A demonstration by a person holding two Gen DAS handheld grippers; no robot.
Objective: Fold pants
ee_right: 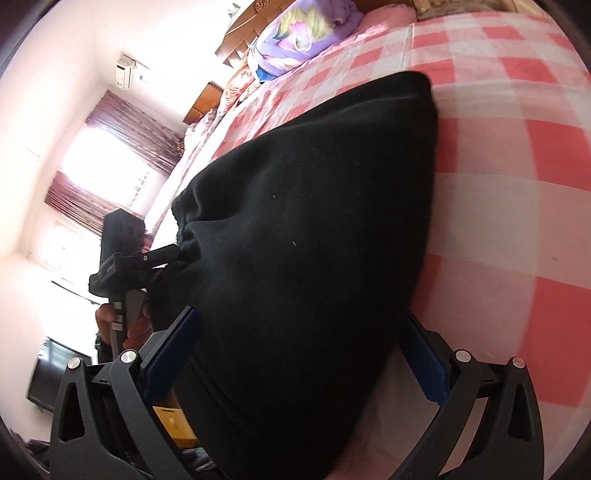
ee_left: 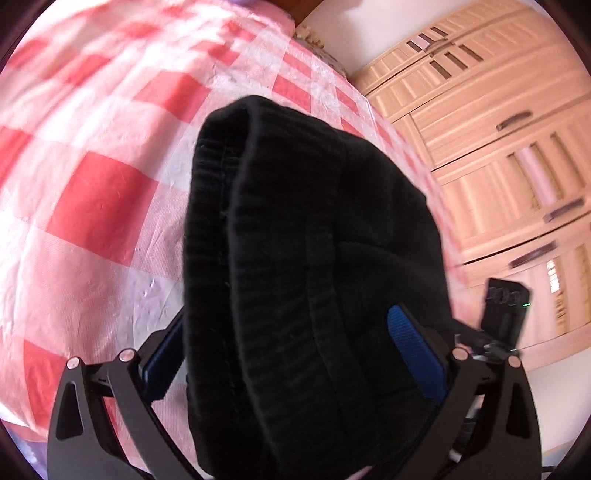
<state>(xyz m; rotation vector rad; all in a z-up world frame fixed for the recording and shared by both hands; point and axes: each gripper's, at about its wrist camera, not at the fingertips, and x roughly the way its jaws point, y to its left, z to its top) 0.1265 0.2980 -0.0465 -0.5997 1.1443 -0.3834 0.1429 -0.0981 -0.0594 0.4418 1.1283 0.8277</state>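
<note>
Black pants (ee_left: 295,206) with a ribbed waistband hang bunched in the air above the red-and-white checked bed (ee_left: 92,177). In the left wrist view the cloth drapes over my left gripper (ee_left: 291,295), which is shut on it; only the blue pads (ee_left: 413,354) show, the tips are hidden. The right wrist view shows the pants (ee_right: 314,221) filling the space between the fingers of my right gripper (ee_right: 299,306), which is shut on them. There my left gripper (ee_right: 162,256), held by a hand (ee_right: 136,328), pinches the gathered waistband. My right gripper's body (ee_left: 506,314) peeks out behind the cloth.
The checked bed cover (ee_right: 498,166) spreads beneath the pants. A purple pillow (ee_right: 295,40) and a wooden headboard (ee_right: 243,29) lie at the far end. A tall wooden wardrobe (ee_left: 498,147) stands beside the bed. A curtained window (ee_right: 107,162) glares on the left wall.
</note>
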